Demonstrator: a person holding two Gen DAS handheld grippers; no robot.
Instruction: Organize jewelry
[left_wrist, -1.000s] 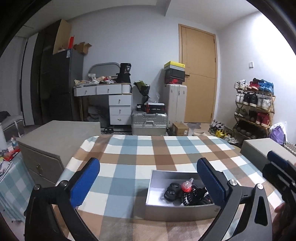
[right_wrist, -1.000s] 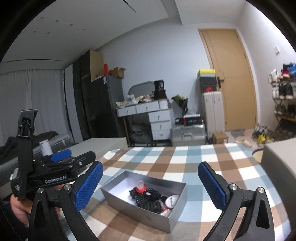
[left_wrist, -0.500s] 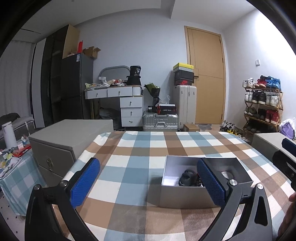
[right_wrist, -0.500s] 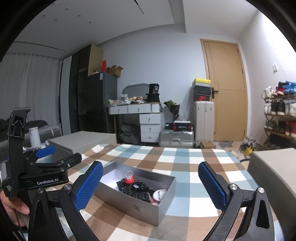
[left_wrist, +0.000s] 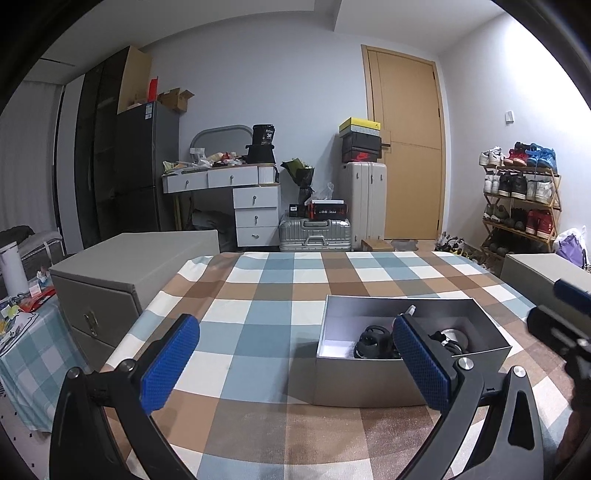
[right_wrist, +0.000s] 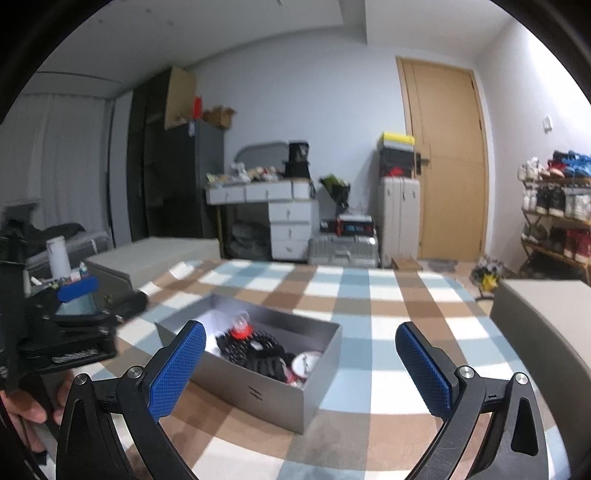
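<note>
1. While both grippers hang above the table, the silver box sits open on the checked tablecloth, toward the right of the left wrist view and left of centre in the right wrist view
2. Inside it lies a heap of jewelry: dark beaded strands, a red-based piece with a clear top, and a round pale piece near the box's right wall; single items are hard to tell apart
3. Left gripper: jaws spread wide with nothing between the blue pads; its right pad overlaps the box's near edge in the picture, and contact cannot be judged
4. Right gripper: jaws likewise wide apart and empty, with the box seen between and beyond its pads
5. Grey storage boxes flank the table on both sides
6. Farther back stand a white desk with drawers, silver suitcases, a wooden door and a shoe rack at the right wall
</note>
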